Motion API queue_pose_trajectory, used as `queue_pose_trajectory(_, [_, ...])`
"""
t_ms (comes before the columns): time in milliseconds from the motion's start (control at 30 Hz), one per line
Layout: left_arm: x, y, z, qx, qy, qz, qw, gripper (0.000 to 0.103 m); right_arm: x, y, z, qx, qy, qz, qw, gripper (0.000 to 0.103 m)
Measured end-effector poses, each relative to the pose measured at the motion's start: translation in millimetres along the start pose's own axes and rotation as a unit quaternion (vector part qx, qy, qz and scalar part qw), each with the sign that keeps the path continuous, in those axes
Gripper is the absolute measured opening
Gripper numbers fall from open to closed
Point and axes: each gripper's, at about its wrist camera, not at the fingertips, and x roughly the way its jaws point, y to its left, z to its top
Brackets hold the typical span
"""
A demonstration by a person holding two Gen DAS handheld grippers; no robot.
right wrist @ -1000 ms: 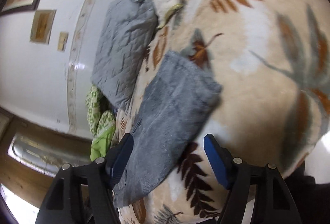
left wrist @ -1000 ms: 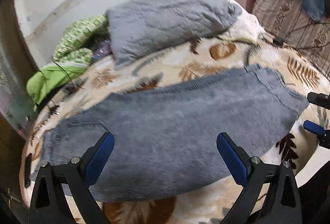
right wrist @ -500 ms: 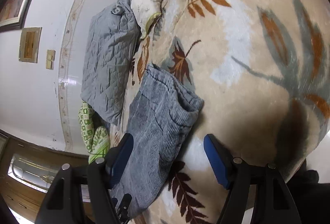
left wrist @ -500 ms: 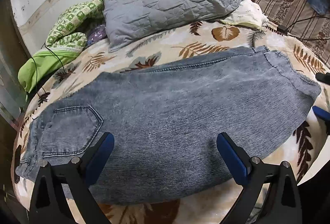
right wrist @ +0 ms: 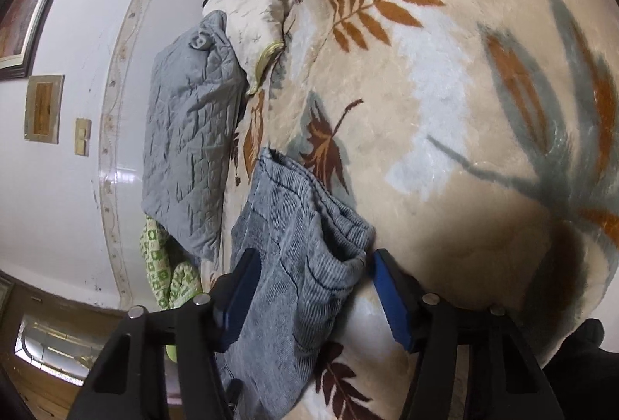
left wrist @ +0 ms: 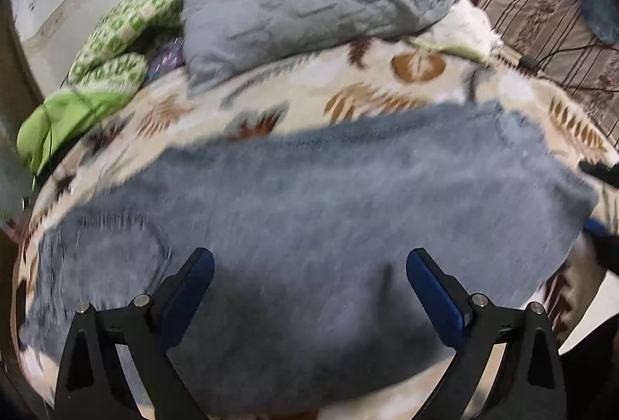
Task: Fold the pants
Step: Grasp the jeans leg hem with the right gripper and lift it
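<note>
Grey-blue denim pants (left wrist: 309, 211) lie folded lengthwise across the leaf-patterned blanket (left wrist: 387, 95), waist with back pocket at the left, leg hems at the right. My left gripper (left wrist: 309, 273) is open, hovering over the middle of the pants; the view is blurred. My right gripper (right wrist: 311, 275) is open with its jaws either side of the hem end of the pants (right wrist: 294, 238). The right gripper's tips also show at the right edge of the left wrist view (left wrist: 597, 199).
A grey quilted pillow (left wrist: 305, 2) and a green patterned cloth (left wrist: 112, 44) lie at the back of the bed by the white wall. A striped sofa cushion (left wrist: 549, 29) stands at the right. The bed's front edge is close below the grippers.
My right gripper has moved in onto the hem end, which now sits between its jaws. My left gripper view has shifted and blurred; the pants lie as before.
</note>
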Motion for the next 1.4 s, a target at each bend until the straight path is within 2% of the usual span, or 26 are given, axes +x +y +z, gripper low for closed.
queue_pose_trajectory(133, [17, -12, 28, 0.015, -0.001, -0.006, 0.9999, 0.1, 6, 1, 3, 0.011, -0.007, -0.001, 1.0, 0.059])
queue_pose_trajectory(267, [50, -21, 42, 0.012, 0.039, -0.027, 0.9988, 0.1, 11, 3, 5, 0.014, -0.01, 0.002, 1.0, 0.059])
queue_pose_trajectory(333, [68, -25, 46, 0.014, 0.063, -0.018, 0.9977, 0.1, 14, 4, 7, 0.011, -0.011, 0.002, 1.0, 0.059])
queue_pose_trajectory(500, [95, -13, 47, -0.038, 0.093, -0.043, 0.994, 0.101, 25, 16, 9, -0.012, -0.018, -0.009, 1.0, 0.059])
queue_pose_trajectory(600, [99, -12, 50, -0.042, 0.099, -0.052, 0.9928, 0.101, 31, 25, 7, -0.039, -0.018, -0.019, 0.999, 0.058])
queue_pose_trajectory(633, [99, -11, 51, -0.04, 0.101, -0.055, 0.9926, 0.101, 32, 27, 7, -0.045, -0.019, -0.021, 0.999, 0.054])
queue_pose_trajectory(700, [98, -6, 50, -0.046, 0.106, -0.059, 0.9916, 0.101, 35, 28, 7, -0.05, -0.011, -0.021, 0.998, 0.029])
queue_pose_trajectory(800, [93, 7, 52, -0.063, 0.112, -0.058, 0.9899, 0.101, 41, 33, 2, -0.062, 0.004, -0.02, 0.998, 0.025])
queue_pose_trajectory(933, [78, 32, 47, -0.087, 0.111, -0.039, 0.9892, 0.101, 36, 45, -2, -0.082, -0.005, -0.006, 0.997, 0.025])
queue_pose_trajectory(1000, [67, 46, 43, -0.101, 0.107, -0.031, 0.9886, 0.101, 34, 51, -6, -0.099, -0.01, -0.013, 0.995, 0.024])
queue_pose_trajectory(1133, [56, 74, 23, -0.134, 0.119, -0.027, 0.9835, 0.101, 32, 77, -19, -0.157, -0.018, -0.016, 0.987, 0.024])
queue_pose_trajectory(1233, [56, 91, 6, -0.159, 0.142, -0.032, 0.9765, 0.101, 39, 98, -37, -0.202, -0.003, -0.014, 0.979, 0.024])
queue_pose_trajectory(1367, [42, 113, -4, -0.175, 0.129, -0.017, 0.976, 0.101, 54, 127, -72, -0.267, 0.028, -0.014, 0.963, 0.024])
queue_pose_trajectory(1400, [36, 121, -4, -0.18, 0.119, -0.009, 0.9764, 0.101, 55, 138, -86, -0.294, 0.032, -0.017, 0.955, 0.024])
